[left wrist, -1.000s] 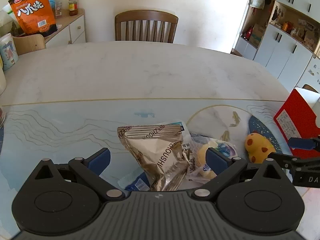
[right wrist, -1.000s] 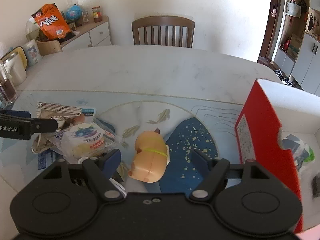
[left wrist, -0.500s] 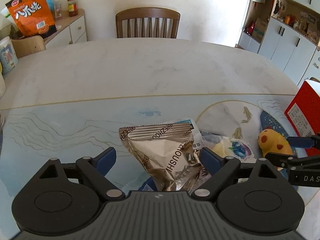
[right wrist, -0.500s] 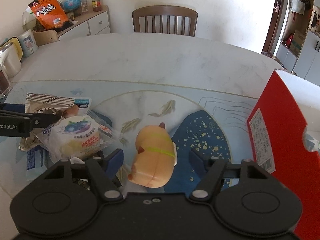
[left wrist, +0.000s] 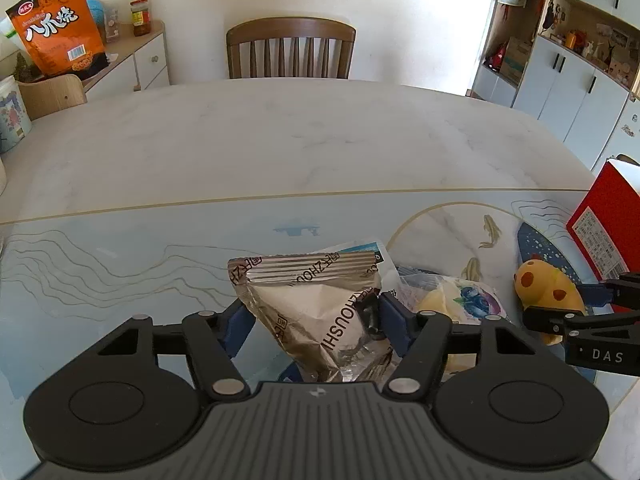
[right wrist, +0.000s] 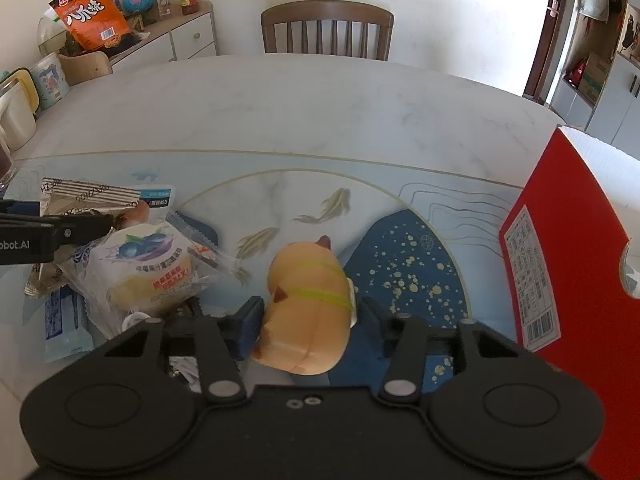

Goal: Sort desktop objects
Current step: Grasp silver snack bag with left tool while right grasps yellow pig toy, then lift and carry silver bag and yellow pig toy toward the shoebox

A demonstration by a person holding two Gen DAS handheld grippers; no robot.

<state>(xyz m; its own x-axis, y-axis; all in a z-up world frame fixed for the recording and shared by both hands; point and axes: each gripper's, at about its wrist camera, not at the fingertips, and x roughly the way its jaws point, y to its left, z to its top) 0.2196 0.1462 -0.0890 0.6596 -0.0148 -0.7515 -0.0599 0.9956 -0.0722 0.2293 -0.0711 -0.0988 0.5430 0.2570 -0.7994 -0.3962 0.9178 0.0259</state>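
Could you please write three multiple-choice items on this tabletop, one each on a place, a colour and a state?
1. Where does the toy hamster sit relative to the red box?
A. inside it
B. to its left on the mat
C. on top of it

2. What colour is the large snack bag on the sideboard?
A. orange
B. green
C. purple

3. What is between the fingers of the left gripper?
A. the blueberry bun
B. nothing
C. the silver foil packet

Answers: 1 B, the hamster rests on the mat beside the box; 2 A, its front is orange; 3 C, the blue pads press the foil from both sides.
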